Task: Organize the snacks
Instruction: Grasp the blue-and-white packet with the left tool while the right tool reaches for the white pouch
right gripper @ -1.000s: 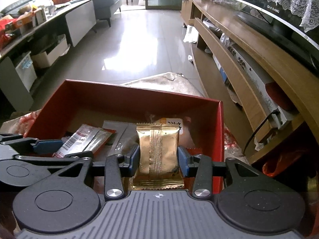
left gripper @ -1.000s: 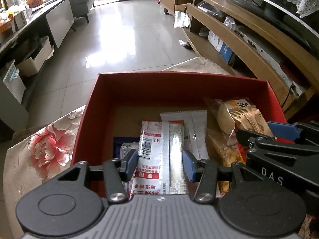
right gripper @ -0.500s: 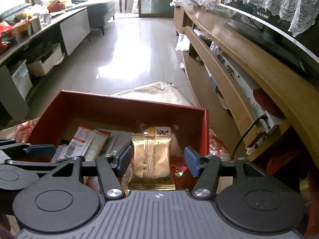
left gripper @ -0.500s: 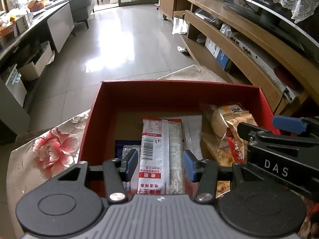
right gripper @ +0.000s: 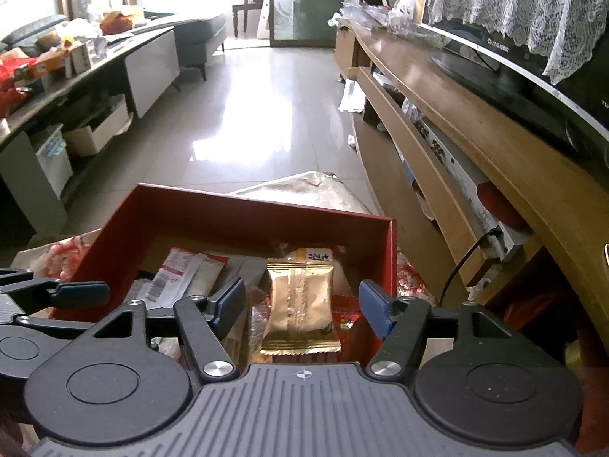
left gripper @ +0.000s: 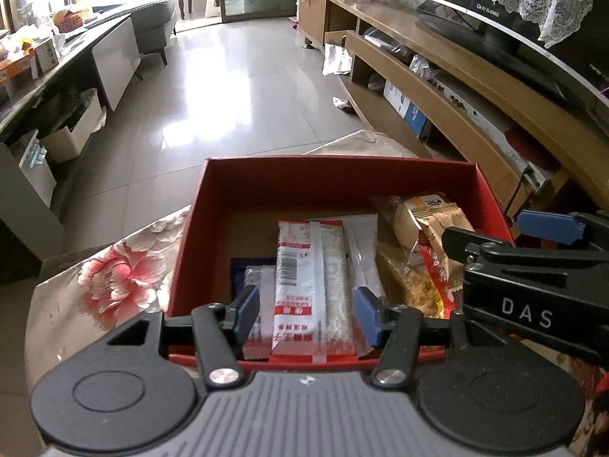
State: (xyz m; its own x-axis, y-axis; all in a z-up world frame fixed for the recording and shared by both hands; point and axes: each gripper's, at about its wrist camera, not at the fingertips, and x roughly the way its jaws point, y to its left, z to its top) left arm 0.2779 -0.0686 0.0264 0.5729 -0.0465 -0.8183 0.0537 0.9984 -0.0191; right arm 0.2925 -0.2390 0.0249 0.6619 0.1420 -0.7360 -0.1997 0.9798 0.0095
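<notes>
Left claw point(left gripper: 306, 316) spread wide, grips nothing, over red-white packet point(left gripper: 300, 289) lying in red box point(left gripper: 338, 179). Right claw point(right gripper: 300, 306) spread wide, empty, above gold packet point(right gripper: 298, 304) lying in box's right side.

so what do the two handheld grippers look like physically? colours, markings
Both match: the left gripper and right gripper have black linkage arms with silver pivot screws, round black discs either side, a grey ribbed body, and blue pads on the fingers. White "DAS" lettering marks the right gripper's side. No cables or sleeves visible.
</notes>
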